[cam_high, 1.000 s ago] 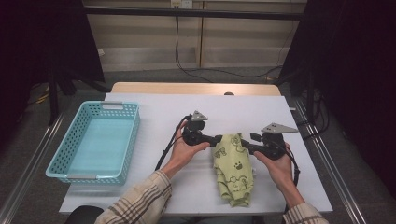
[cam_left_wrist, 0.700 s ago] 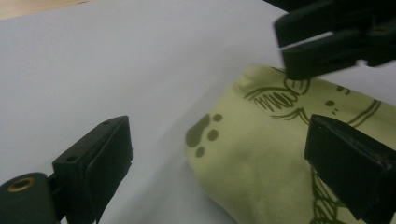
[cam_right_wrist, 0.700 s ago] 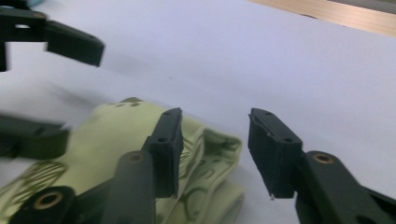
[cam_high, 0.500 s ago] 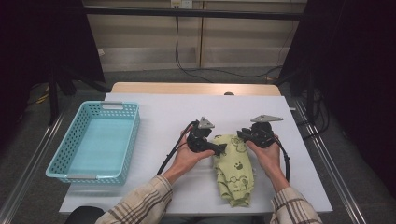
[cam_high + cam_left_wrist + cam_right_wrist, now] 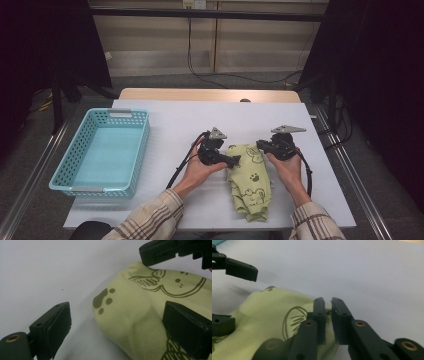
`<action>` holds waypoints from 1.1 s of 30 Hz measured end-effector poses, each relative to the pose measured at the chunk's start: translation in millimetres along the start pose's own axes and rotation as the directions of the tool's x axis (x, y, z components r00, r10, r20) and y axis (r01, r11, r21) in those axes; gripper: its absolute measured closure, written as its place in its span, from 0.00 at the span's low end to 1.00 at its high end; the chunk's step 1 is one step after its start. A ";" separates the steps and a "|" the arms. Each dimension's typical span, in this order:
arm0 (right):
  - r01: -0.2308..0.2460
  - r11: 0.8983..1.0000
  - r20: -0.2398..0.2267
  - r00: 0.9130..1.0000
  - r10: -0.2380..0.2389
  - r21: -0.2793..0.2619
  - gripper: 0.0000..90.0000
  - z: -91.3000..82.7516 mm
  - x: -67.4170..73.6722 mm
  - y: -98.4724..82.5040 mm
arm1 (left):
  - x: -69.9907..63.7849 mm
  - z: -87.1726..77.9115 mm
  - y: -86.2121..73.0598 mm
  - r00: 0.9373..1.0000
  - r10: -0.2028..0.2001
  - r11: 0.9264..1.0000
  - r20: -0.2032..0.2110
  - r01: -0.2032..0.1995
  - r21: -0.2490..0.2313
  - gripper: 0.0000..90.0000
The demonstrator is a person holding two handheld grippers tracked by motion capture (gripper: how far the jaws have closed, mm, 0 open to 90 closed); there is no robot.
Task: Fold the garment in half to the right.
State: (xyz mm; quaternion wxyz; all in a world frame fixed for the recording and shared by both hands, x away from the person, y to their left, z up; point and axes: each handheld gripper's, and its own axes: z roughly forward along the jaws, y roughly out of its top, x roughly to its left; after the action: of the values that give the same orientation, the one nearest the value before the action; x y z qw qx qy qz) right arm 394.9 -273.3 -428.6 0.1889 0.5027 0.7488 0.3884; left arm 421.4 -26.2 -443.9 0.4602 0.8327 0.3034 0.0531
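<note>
**A recording booth, not a home**

You are seated at a bare white counter (image 5: 165,112) set up like a lab data-collection station. Black curtains (image 5: 45,45) hang on both sides and close the space off, and dark stands (image 5: 56,100) rise from the floor next to them. Behind the counter you face a plain beige panelled wall (image 5: 150,47) with a black cable (image 5: 190,45) running down it from an outlet at the top. Metal rails (image 5: 360,195) line the grey floor (image 5: 30,165) on either side. A single turquoise plastic basket (image 5: 60,172) stands on the counter's left side, with nothing domestic around it
</note>
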 end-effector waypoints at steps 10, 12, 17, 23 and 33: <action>-0.002 0.998 -0.002 1.000 0.002 -0.064 0.65 -20.7 -0.4 -1.7 | 8.2 -19.4 -0.8 1.000 0.012 1.000 -0.008 -0.012 -0.018 0.07; 0.003 0.997 -0.010 1.000 -0.003 -0.077 0.61 -26.4 1.1 -2.0 | 11.3 -21.7 -2.7 1.000 -0.004 1.000 -0.012 0.004 -0.019 0.06; 0.017 0.995 -0.035 0.999 -0.020 -0.096 0.50 -38.7 6.0 -8.4 | 19.6 -31.9 -4.9 1.000 -0.002 0.999 -0.026 0.001 -0.036 0.05; 0.003 0.994 -0.055 0.998 -0.009 -0.112 0.34 -46.7 8.3 -15.2 | 25.9 -43.3 -9.7 1.000 -0.012 0.999 -0.022 0.011 -0.045 0.05; 0.020 0.993 -0.106 0.994 -0.033 -0.120 0.15 -56.6 14.9 -23.1 | 29.0 -56.8 -9.8 0.999 0.016 0.996 -0.052 -0.020 -0.089 0.05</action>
State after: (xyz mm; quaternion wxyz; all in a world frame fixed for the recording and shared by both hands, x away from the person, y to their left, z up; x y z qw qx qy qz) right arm 336.5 -286.5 -409.3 0.1831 0.4588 0.7400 0.4564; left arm 419.5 35.4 -424.9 0.4886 0.8123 0.3049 0.0920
